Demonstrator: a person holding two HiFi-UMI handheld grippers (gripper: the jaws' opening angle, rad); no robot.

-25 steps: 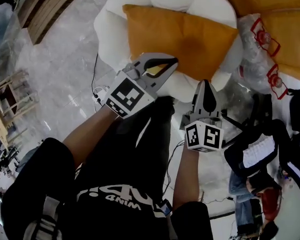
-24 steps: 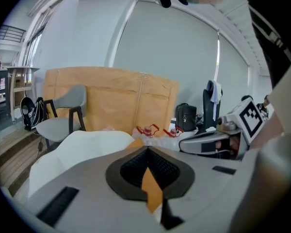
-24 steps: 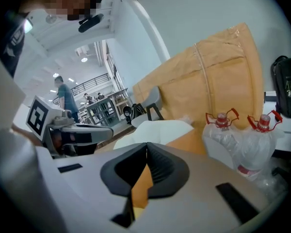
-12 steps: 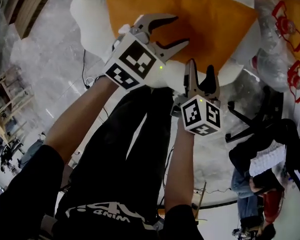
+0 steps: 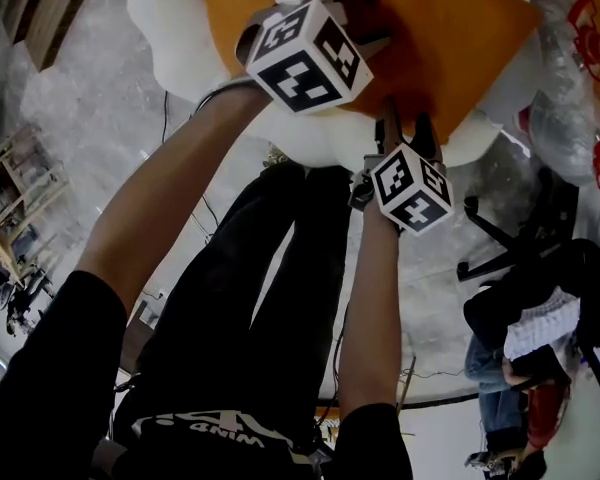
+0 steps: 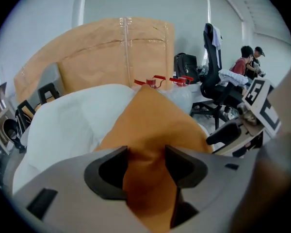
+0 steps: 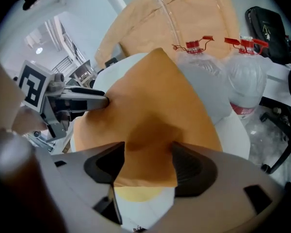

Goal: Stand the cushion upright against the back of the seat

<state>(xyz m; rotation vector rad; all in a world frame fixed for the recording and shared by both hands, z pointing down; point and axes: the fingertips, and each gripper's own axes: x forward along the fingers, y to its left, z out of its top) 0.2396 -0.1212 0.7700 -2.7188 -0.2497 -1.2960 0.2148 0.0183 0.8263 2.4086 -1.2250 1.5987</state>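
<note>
Left tongs (image 6: 146,152) and right tongs (image 7: 148,149), jaws just opened, straddle the cushion (image 5: 450,28) edge unclamped: likely placed to pinch and lift it.

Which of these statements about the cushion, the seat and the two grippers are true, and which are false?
1. The cushion is orange. True.
2. The seat under it is black. False: the seat is white.
3. Both grippers are shut and empty. False: the left gripper and the right gripper have their jaws apart, which have just been opening, and the cushion lies between each pair.
4. Clear bottles with red caps stand beside the seat. True.
</note>
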